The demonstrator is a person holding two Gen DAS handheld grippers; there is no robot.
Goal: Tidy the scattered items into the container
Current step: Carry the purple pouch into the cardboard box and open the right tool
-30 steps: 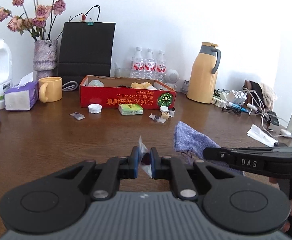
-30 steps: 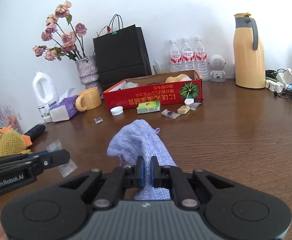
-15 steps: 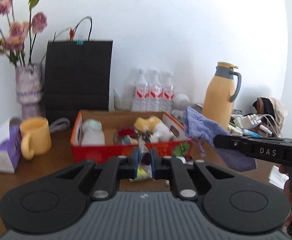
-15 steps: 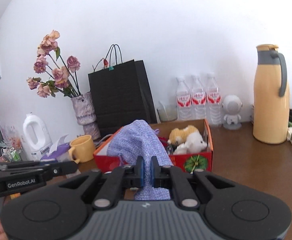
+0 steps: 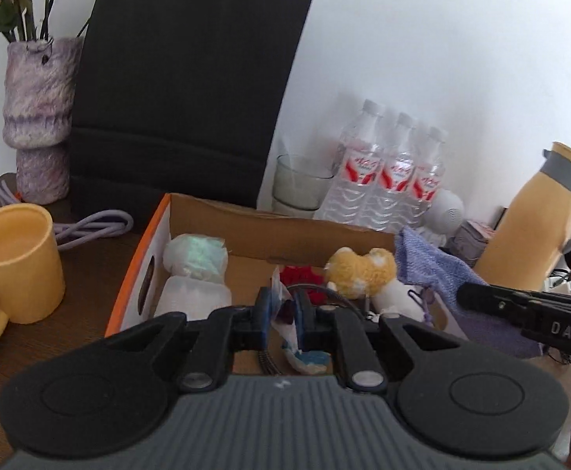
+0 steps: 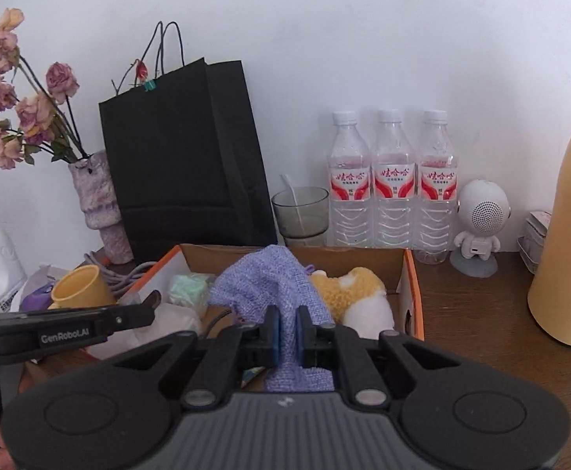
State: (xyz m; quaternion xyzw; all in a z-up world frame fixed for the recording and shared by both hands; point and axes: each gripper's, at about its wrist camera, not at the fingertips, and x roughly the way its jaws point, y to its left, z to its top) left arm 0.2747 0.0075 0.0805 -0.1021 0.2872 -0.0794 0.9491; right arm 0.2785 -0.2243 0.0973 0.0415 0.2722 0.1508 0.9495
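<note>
An open cardboard box [image 5: 246, 217] with orange-red outer walls stands on the wooden table, and both grippers hover over it. My left gripper [image 5: 284, 309] is shut on a small clear wrapper [image 5: 281, 293] with a dark red piece inside, held above the middle of the box. My right gripper [image 6: 287, 333] is shut on a purple knitted cloth [image 6: 264, 278], which drapes over the box [image 6: 411, 274]. In the left wrist view the cloth [image 5: 430, 262] hangs at the right end of the box. A yellow-white plush toy [image 5: 360, 270] and a white-green packet [image 5: 195, 254] lie inside.
Behind the box stand a black paper bag [image 5: 183, 90], a glass [image 6: 301, 211], three water bottles [image 6: 395, 180] and a small white robot figure [image 6: 481, 227]. A yellow mug [image 5: 15, 262] and a vase [image 5: 38, 117] are left of it, a yellow thermos jug [image 6: 567, 235] right.
Both grippers have travelled forward from the middle of the table to above the box, each carrying its item. The box and the things behind it now loom much closer.
</note>
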